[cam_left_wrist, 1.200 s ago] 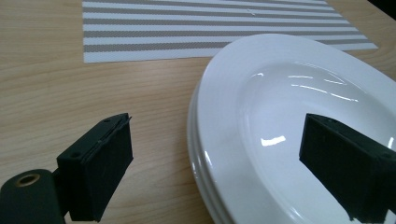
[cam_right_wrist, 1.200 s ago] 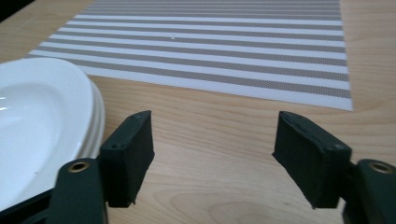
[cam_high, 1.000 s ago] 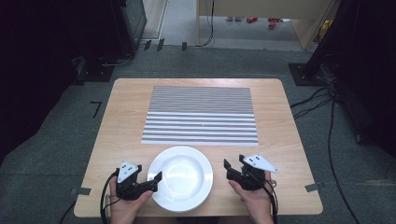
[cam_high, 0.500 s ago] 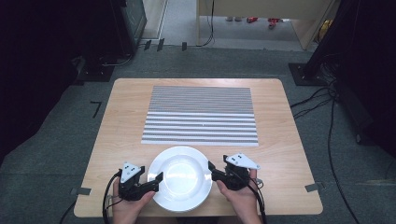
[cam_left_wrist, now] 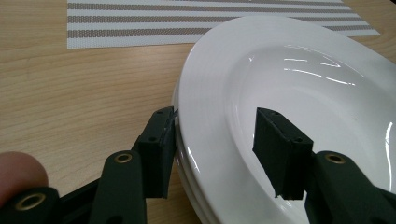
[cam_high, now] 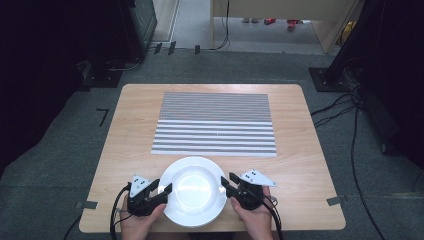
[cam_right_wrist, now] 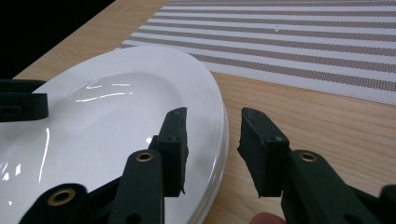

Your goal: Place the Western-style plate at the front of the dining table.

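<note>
- Plates (cam_high: 194,190): white, glossy, round, with a broad rim and a shallow well. The left claw view shows stacked rims (cam_left_wrist: 187,154), at least 2 plates. The stack rests flat on the desk at the middle of the near edge, just short of the placemat.
- Left claw (cam_high: 164,190): held in the person's left hand (cam_high: 136,222), at the stack's left rim. Jaws parted fairly wide and straddling the rim, 1 jaw outside against the stacked edges, the other over the well. Not closed on the plates.
- Right claw (cam_high: 228,184): held in the person's right hand (cam_high: 256,219), at the stack's right rim. Jaws parted to a narrower gap, 1 over the rim's upper face, the other outside above bare wood. The rim sits in the gap, not pinched as far as can be seen.
- Placemat (cam_high: 215,123): rectangular, grey-and-white striped, flat on the middle of the desk beyond the plates. Nothing lies on it.
- Desk (cam_high: 300,165): light wood top with rounded corners.
- Floor (cam_high: 60,150): grey carpet, with cables (cam_high: 345,107) at the right.
</note>
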